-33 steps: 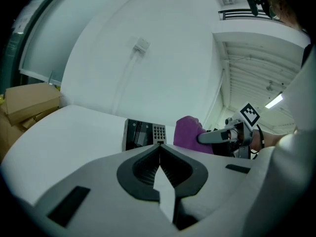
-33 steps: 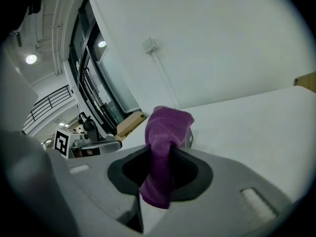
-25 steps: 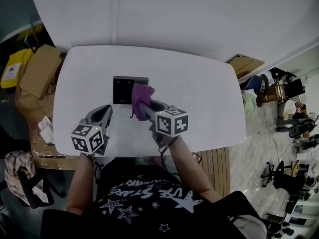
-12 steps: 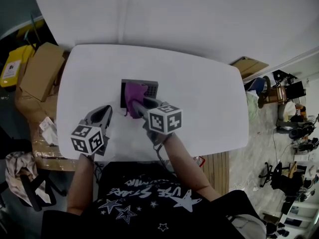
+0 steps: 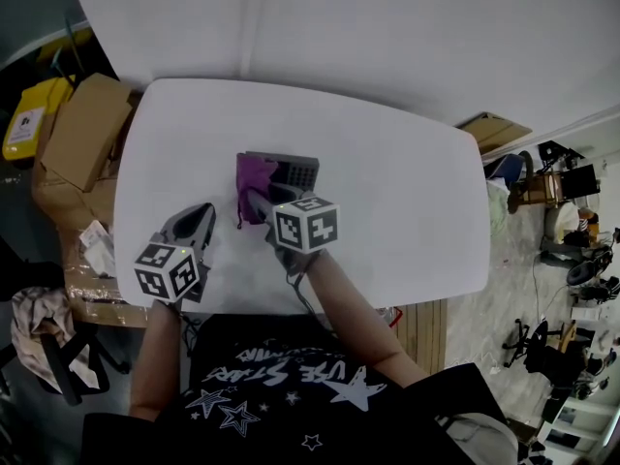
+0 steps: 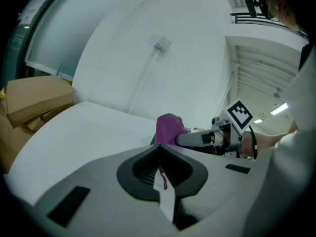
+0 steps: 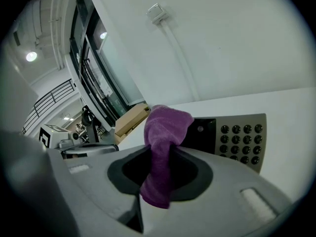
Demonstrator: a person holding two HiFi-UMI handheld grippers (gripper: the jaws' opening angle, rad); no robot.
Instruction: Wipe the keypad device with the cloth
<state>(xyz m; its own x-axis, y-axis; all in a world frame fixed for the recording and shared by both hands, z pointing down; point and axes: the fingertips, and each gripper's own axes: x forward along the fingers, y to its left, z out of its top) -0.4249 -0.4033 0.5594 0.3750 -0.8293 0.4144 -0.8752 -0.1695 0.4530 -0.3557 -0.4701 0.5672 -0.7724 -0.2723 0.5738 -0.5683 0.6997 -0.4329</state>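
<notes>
The keypad device (image 5: pixel 294 171) lies flat near the middle of the white table (image 5: pixel 397 192); it is dark with a grey panel of round buttons (image 7: pixel 242 137). A purple cloth (image 5: pixel 253 176) covers its left end. My right gripper (image 5: pixel 256 198) is shut on this cloth (image 7: pixel 165 132), which bunches over the device's dark part and hangs down between the jaws. My left gripper (image 5: pixel 200 223) rests to the left of the device, apart from it, with its jaws shut (image 6: pixel 159 149); a thin white strip shows in their seam. The left gripper view shows the cloth (image 6: pixel 168 128) ahead.
Cardboard boxes (image 5: pixel 82 134) and a yellow item (image 5: pixel 27 119) stand off the table's left edge. A bag (image 5: pixel 44 342) lies on the floor at lower left. Office chairs and clutter (image 5: pixel 562 250) are on the floor at right. A wall rises behind the table.
My right gripper has dragged the purple cloth across the device from its right end to its left end. The left gripper has stayed where it was.
</notes>
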